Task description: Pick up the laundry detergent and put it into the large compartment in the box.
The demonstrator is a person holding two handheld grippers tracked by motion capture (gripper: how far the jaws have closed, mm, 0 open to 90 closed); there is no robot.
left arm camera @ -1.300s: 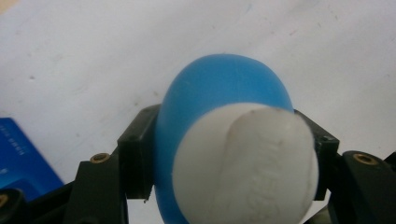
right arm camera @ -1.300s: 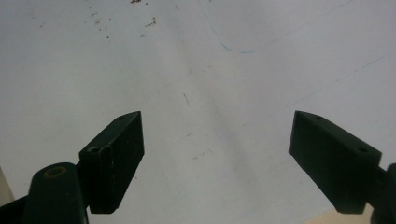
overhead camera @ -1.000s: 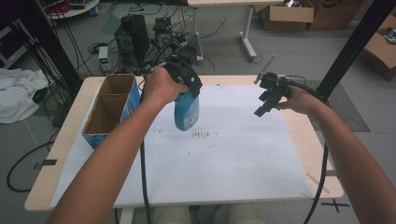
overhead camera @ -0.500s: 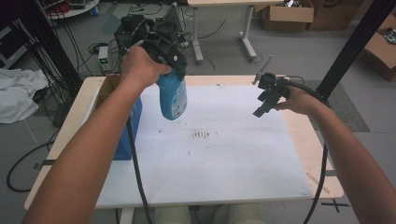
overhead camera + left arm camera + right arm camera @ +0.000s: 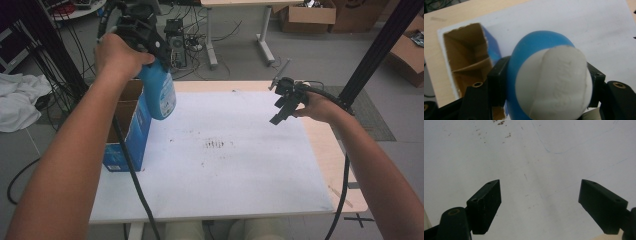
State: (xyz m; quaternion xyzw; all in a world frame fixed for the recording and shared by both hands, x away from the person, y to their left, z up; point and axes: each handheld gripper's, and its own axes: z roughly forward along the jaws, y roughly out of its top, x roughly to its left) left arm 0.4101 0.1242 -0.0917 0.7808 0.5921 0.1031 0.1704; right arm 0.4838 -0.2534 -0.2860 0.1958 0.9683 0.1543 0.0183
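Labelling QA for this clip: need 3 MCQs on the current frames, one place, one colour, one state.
1. Where is the bottle?
A. lying on the white sheet
B. held in the air beside the box
C. standing inside the box

2. What colour is the outside of the box?
A. blue
B. red
C. green

3. How do the jaws of the right gripper stand?
A. shut on the bottle
B. shut on nothing
C. open, nothing between them

Answers:
1 B: in the high view the left gripper holds it above the table, next to the box.
2 A: its side wall is blue, its inside brown card.
3 C: the right gripper view has bare white sheet between the spread jaws.
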